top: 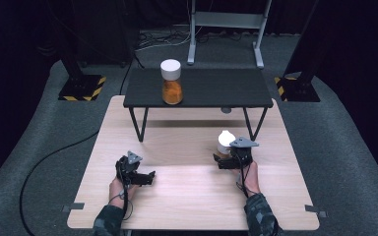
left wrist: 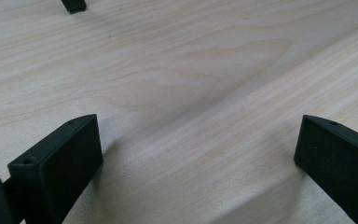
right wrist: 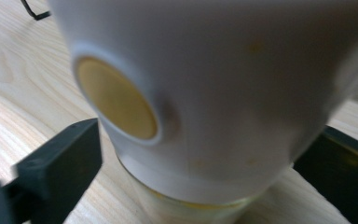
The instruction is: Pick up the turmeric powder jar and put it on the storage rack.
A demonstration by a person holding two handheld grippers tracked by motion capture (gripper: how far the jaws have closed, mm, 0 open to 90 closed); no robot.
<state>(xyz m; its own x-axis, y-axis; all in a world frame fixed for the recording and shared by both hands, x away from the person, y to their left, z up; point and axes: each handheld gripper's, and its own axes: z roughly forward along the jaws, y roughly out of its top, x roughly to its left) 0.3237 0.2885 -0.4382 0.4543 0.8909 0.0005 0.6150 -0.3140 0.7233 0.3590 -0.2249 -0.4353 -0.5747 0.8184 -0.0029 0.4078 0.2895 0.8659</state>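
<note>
High view: your right hand-held gripper (top: 225, 158) sits at about 4 o'clock on the bench (top: 187, 196), right up against a small white-capped bottle (top: 225, 141) standing there. Your left hand-held gripper (top: 147, 178) rests at about 8 o'clock, well apart from it. At 12 o'clock there's a black shelf (top: 216, 88) with a jar (top: 172, 81) of orange stuff on top.

Left gripper view: your left one's jaws are spread wide over bare wood, nothing between them.

Right gripper view: the bottle's white cap (right wrist: 223, 93) sits between your right jaws. They look close on both sides, but it's blurry and I can't tell if the pads actually press on it yet.
</note>
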